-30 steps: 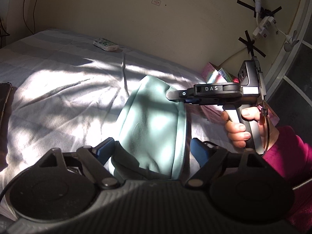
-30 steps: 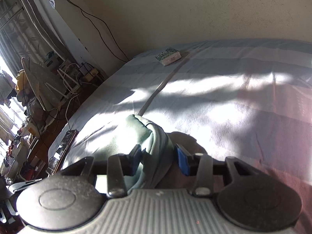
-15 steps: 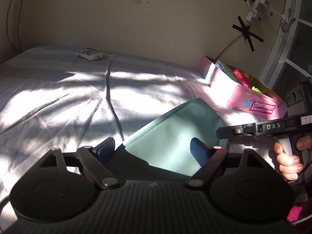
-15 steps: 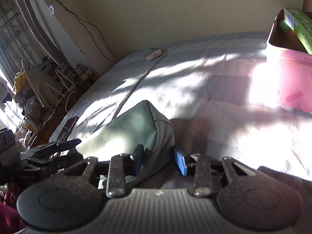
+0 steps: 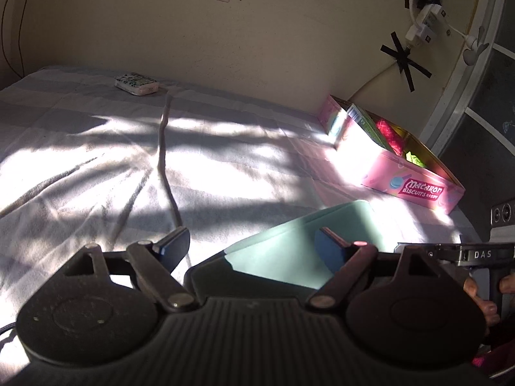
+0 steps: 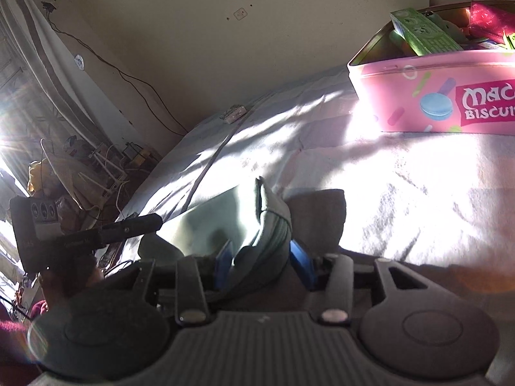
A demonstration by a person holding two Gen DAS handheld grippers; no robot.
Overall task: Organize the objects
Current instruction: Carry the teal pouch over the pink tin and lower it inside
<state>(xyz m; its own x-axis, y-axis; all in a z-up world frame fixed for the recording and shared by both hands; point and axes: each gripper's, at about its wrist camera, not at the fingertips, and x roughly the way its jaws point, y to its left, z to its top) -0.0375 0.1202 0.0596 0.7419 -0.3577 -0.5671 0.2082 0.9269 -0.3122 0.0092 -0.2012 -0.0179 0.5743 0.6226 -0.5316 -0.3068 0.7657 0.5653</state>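
Observation:
A pale green soft pouch [image 6: 254, 222] is held above the bed; it also shows in the left wrist view [image 5: 309, 241]. My right gripper [image 6: 262, 262] is shut on one end of the pouch. My left gripper [image 5: 249, 247] is open, its right fingertip [image 5: 328, 247] over the pouch and nothing between the jaws. A pink macaron biscuit tin [image 5: 405, 180] with packets inside sits at the bed's far right; it also shows in the right wrist view [image 6: 447, 93], just beyond the pouch.
A small white patterned box [image 5: 136, 83] lies near the wall on the striped bedsheet [image 5: 96, 148]. A long strap or cord [image 5: 164, 148] runs across the bed. Cluttered floor and cables [image 6: 80, 160] lie past the bed's left edge.
The left gripper has let go of the pouch. The right gripper carried the pouch rightward toward the pink tin, which is now much closer. Both views swung right.

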